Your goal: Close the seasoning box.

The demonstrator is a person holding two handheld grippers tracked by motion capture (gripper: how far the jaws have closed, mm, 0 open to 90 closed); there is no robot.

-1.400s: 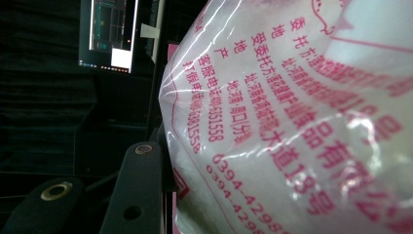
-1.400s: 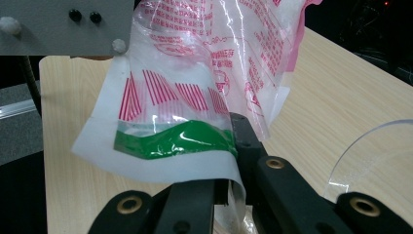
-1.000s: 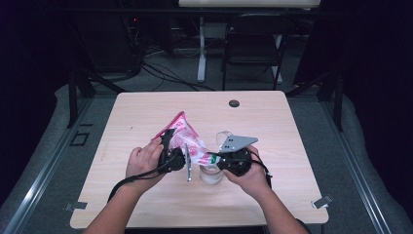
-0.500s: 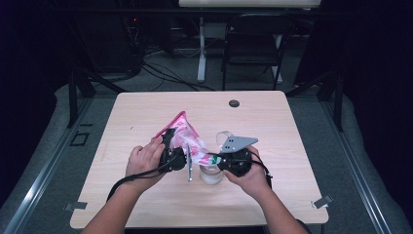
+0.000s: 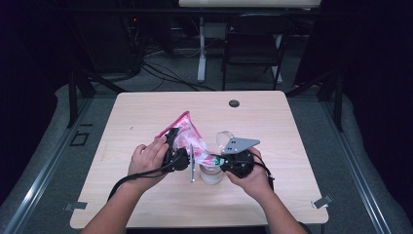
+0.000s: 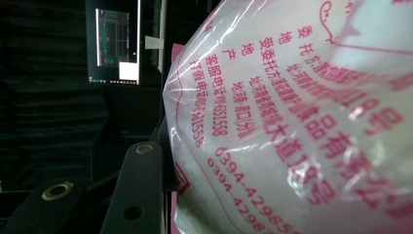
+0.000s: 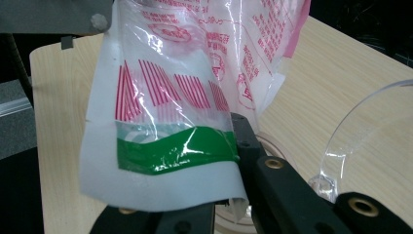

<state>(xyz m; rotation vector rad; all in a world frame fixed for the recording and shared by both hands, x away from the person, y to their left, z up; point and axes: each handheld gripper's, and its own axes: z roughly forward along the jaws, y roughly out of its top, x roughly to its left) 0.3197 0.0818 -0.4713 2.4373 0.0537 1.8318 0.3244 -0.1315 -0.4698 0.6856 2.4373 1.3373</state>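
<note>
Both sets of black fingers hold the same plastic bag (image 5: pixel 185 138), one on each side. On the right gripper (image 5: pixel 225 165), the fingers (image 7: pixel 272 185) are pressed shut on the bottom edge of the bag, where a green stripe runs across the white part. On the left gripper (image 5: pixel 179 155), one black finger (image 6: pixel 136 190) presses against the side of the bag, and the bag bulges out past it, full of something white; the other finger is hidden behind the bag. So the left gripper squeezes the fat part of the bag between its fingers. The bag is see-through with pink and red writing on it, and its pink top corner points up and away from the person. It hangs in the air between the two grippers, above the wooden table (image 5: pixel 292 126). Right under the bag, near the front of the table, stands a small clear cup (image 5: pixel 211 175). The low end of the bag, in the right gripper, sits just over the cup. A clear curved lid (image 5: pixel 225 138) stands just beside the right gripper. The person's left hand (image 5: pixel 146 158) and right hand (image 5: pixel 251 178) each wrap around a gripper, close together. A small dark round spot (image 5: pixel 234 103) sits far back on the table, well apart from it all.
</note>
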